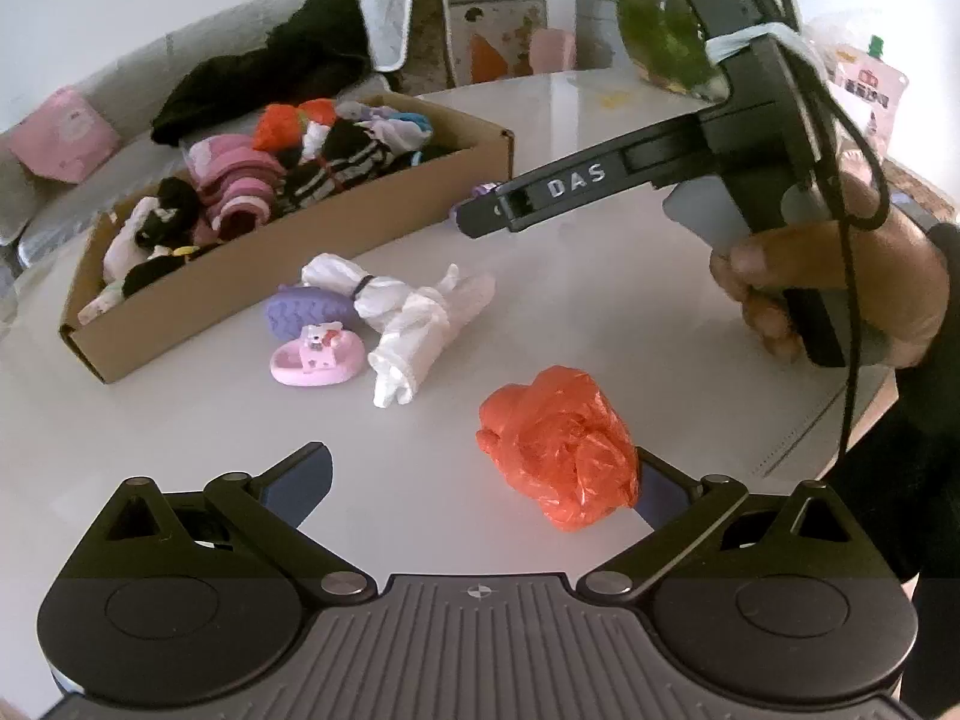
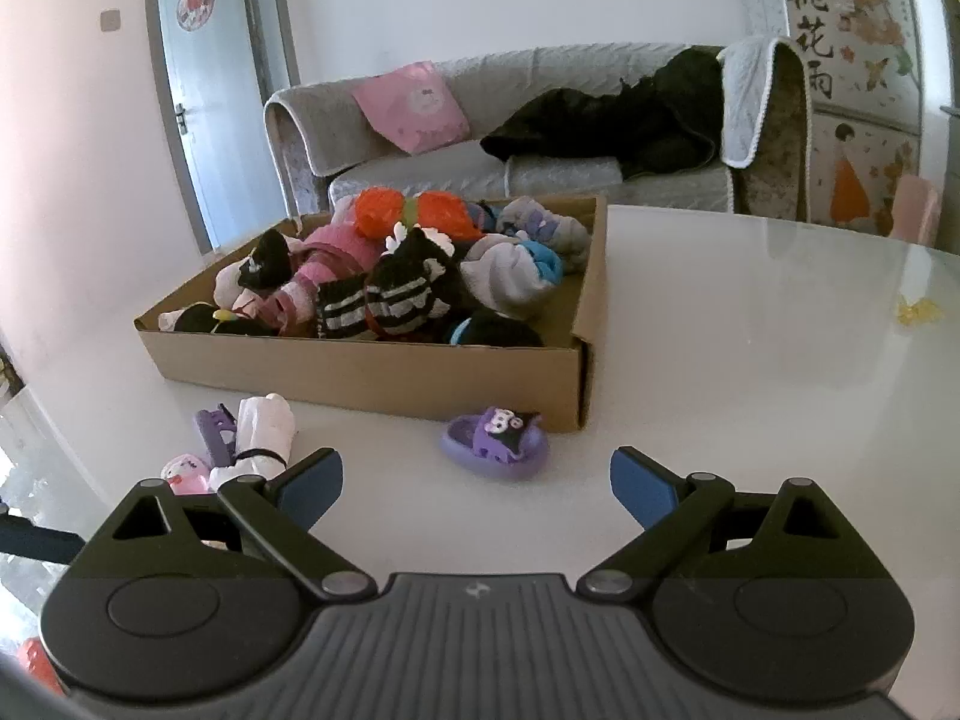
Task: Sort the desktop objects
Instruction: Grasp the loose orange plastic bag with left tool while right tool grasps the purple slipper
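My left gripper [image 1: 480, 483] is open over the white table [image 1: 600, 300]. A crumpled orange plastic bag [image 1: 561, 447] lies against its right finger, not gripped. Ahead lie a white tied cloth bundle [image 1: 414, 312], a pink toy slipper [image 1: 318, 354] and a purple slipper lying sole-up [image 1: 306, 309]. My right gripper [image 2: 477, 483] is open and empty, its body seen from the side in the left wrist view [image 1: 750, 138] in a person's hand. Just ahead of it sits a purple toy slipper [image 2: 495, 441], in front of the cardboard box [image 2: 372, 375] full of socks.
The box [image 1: 252, 276] stands at the table's back left. A grey sofa [image 2: 540, 168] with a pink cushion [image 2: 411, 105] and black clothing [image 2: 630, 114] is behind it. A glass jar of green plants [image 1: 660, 42] stands at the far edge. The table edge [image 1: 798, 438] runs at right.
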A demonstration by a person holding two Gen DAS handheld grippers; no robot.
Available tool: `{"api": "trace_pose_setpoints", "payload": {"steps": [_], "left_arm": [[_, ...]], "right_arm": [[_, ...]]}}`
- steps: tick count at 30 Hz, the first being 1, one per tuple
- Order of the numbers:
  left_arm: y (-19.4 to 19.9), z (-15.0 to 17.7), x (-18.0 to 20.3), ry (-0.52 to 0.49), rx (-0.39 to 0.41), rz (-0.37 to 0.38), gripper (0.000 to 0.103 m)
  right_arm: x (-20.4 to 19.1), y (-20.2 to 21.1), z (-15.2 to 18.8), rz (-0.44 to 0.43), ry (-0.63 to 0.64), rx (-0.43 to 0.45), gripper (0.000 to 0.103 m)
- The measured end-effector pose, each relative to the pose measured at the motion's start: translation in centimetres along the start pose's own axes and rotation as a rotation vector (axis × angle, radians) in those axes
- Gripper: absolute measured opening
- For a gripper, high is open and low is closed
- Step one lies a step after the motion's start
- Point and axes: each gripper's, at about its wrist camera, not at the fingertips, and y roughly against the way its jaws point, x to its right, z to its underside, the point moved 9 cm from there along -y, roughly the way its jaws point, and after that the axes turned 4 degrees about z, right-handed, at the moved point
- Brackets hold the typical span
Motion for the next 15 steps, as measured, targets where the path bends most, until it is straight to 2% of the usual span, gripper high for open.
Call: {"api": "trace_pose_setpoints", "payload": {"steps": [7, 15], "left_arm": [[1.2, -0.7, 0.2, 0.007, 0.067, 0.034, 0.103], [-0.9, -0.1, 1.7, 0.002, -0.004, 0.079, 0.102]], "right_arm": [[0.0, -0.1, 0.2, 0.014, -0.026, -0.017, 0.095], [0.0, -0.3, 0.3, 0.012, -0.030, -0.042, 0.093]]}}
